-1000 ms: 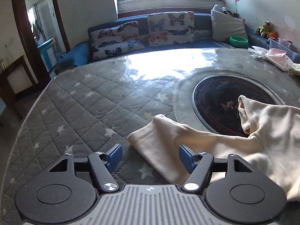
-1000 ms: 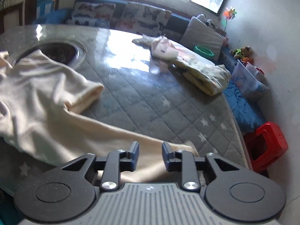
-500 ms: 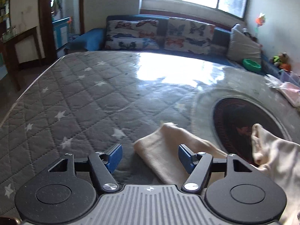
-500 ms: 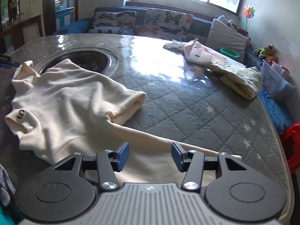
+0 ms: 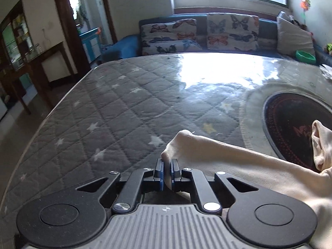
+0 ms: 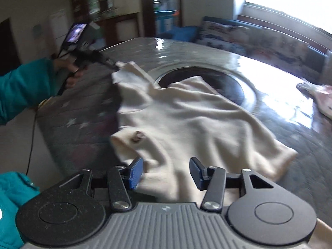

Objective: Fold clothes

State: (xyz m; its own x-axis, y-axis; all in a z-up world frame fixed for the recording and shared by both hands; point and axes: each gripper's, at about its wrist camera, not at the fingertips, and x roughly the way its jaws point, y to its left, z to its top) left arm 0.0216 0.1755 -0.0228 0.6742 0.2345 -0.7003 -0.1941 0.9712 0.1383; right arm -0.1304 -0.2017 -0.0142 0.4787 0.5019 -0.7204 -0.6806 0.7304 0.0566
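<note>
- One cream long-sleeved top [image 6: 186, 120] lies spread and rumpled on the quilted grey table cover [image 5: 116, 112], its body partly over the dark round inset [image 5: 294, 124] in the tabletop; no fold shows in it, so the folding looks to be at its very start.
- Left gripper [image 5: 167, 167]: jaws pinched together on the cuff end of one sleeve [image 5: 217, 153]; cloth shows between the blue pads. The right wrist view shows the same grip from afar, with the sleeve end drawn out toward the table's left edge and the person's hand [image 6: 71, 72] in a teal sleeve behind it.
- Right gripper [image 6: 166, 171]: jaws about half apart, gripping nothing. The top's near edge lies below and between the fingers; the collar region with a small brown mark [image 6: 138, 136] sits just beyond the left pad. This view is motion-blurred, so contact with the cloth cannot be told.
- Remaining, by judgement: secure a second point, lay the sleeves in, fold the body.
- Further garments [image 6: 319, 95] wait unfolded at the table's far right.
</note>
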